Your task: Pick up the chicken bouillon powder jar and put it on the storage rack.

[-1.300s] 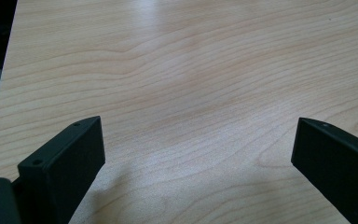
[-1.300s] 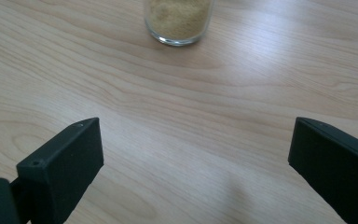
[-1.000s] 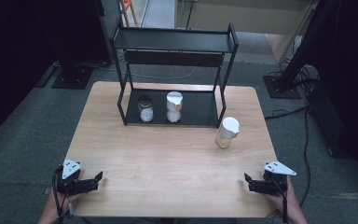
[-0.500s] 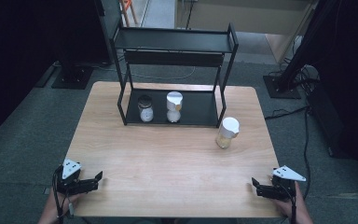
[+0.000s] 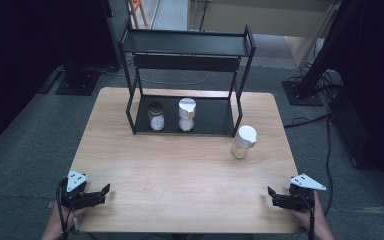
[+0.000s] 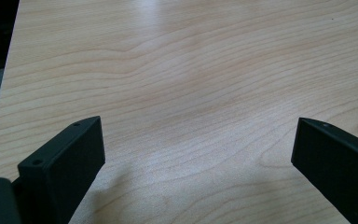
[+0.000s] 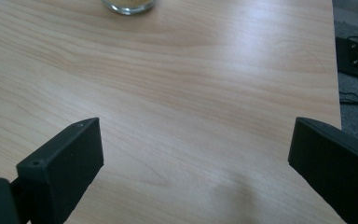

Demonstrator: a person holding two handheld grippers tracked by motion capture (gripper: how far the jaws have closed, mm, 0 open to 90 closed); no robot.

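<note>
Light wooden table point(image 5: 180, 165) at frame centre, rounded corners, pale grain. Black two-tier metal rack point(image 5: 187, 47) at table's far edge, upper middle of frame. Grey carpet floor point(image 5: 35, 150) all round. Black stand base point(image 5: 76, 82) at upper left, another point(image 5: 302, 92) at upper right. Cables point(image 5: 325, 125) on floor at right. Surroundings dark on both sides; brighter floor strip at top centre.

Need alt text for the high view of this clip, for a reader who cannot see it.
A person's left gripper and right gripper rest open at the near corners of a wooden table. A white-lidded jar stands beside a black two-tier rack, whose lower shelf holds two more jars.
</note>
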